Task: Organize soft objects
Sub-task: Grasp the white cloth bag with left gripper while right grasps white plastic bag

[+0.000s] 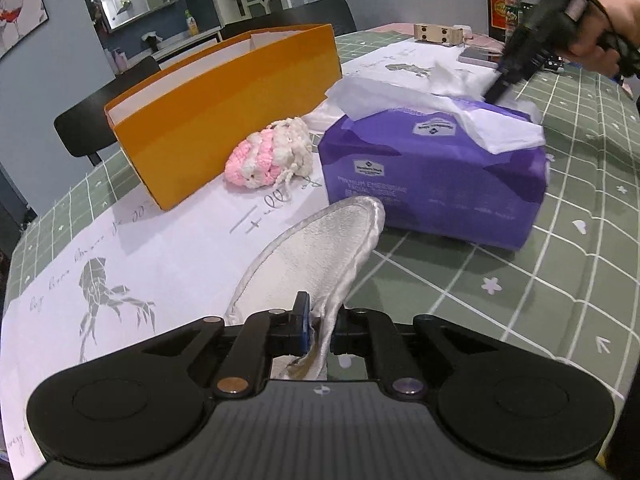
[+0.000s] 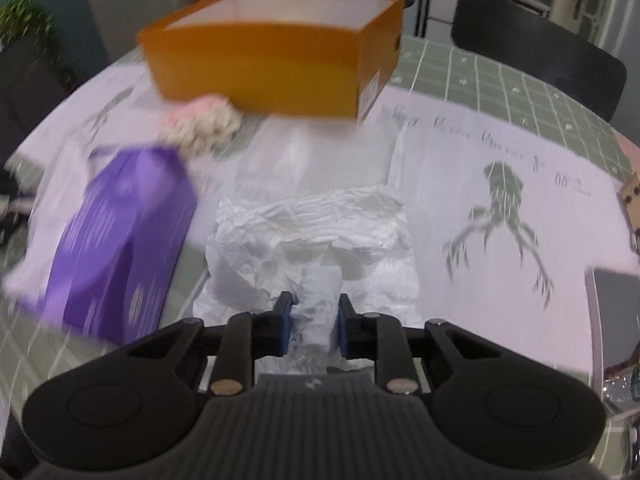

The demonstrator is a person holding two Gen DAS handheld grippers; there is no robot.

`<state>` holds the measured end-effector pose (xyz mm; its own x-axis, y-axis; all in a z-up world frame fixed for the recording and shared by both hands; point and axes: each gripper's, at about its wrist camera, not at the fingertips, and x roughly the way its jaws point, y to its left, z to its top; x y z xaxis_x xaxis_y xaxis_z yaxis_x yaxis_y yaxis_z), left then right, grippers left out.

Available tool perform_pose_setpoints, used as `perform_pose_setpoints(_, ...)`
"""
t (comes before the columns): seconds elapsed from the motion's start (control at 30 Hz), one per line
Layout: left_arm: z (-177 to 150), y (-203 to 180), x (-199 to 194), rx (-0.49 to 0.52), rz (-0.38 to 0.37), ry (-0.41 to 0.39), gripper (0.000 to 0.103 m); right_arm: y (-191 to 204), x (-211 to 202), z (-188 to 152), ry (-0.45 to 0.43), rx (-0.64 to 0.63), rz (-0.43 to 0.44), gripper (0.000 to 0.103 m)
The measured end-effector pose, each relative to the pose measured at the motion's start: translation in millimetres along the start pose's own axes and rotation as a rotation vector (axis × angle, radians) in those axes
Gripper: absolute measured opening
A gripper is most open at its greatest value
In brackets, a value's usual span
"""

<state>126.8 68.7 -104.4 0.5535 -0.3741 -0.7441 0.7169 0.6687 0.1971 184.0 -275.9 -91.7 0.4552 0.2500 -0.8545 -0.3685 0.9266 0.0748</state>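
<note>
The left tongs (image 1: 316,328) are clamped on a white satin-edged pad (image 1: 320,248), lifted just in front of the tissue pack (image 1: 436,176). The right tongs (image 2: 312,324) pinch a crumpled tissue (image 2: 312,236) near the pack's far side. The orange box (image 1: 224,120) on the table (image 1: 560,280) looks empty, and the pink knit piece (image 1: 268,156) lies beside it, so I judge the sorting barely begun: everything soft remains outside.
</note>
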Motion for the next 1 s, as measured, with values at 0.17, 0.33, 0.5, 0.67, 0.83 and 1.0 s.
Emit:
perform_pose_setpoints(0.17,-6.1,-8.0,-5.3,0.010,-0.009,0.012,0.009,12.7,-10.5,-30.8,0.024,-0.009,0.036,0.041)
perform_pose_setpoints(0.33,-8.3,-11.6,-4.6,0.004,-0.012,0.018,0.009,37.8,-21.8,-46.9,-0.001,-0.148,0.020,0.090)
perform_pose_setpoints(0.5,-8.9,-11.9,2.6,0.005,-0.039,0.037,0.011,58.3,-23.8,-45.1,-0.026,-0.315,0.014,0.098)
perform_pose_setpoints(0.67,-11.5,-10.5,5.5,-0.013,-0.051,0.040,0.014,68.9,-5.5,-44.9,0.037,-0.399,0.058,0.100)
perform_pose_setpoints(0.83,-11.4,-12.3,5.7,0.005,-0.045,0.034,0.022,68.6,2.9,-45.7,0.036,-0.464,0.000,0.100)
perform_pose_setpoints(1.0,-10.4,-6.6,7.4,-0.024,-0.079,0.038,0.020,44.5,16.8,-35.7,0.075,-0.314,-0.043,0.100)
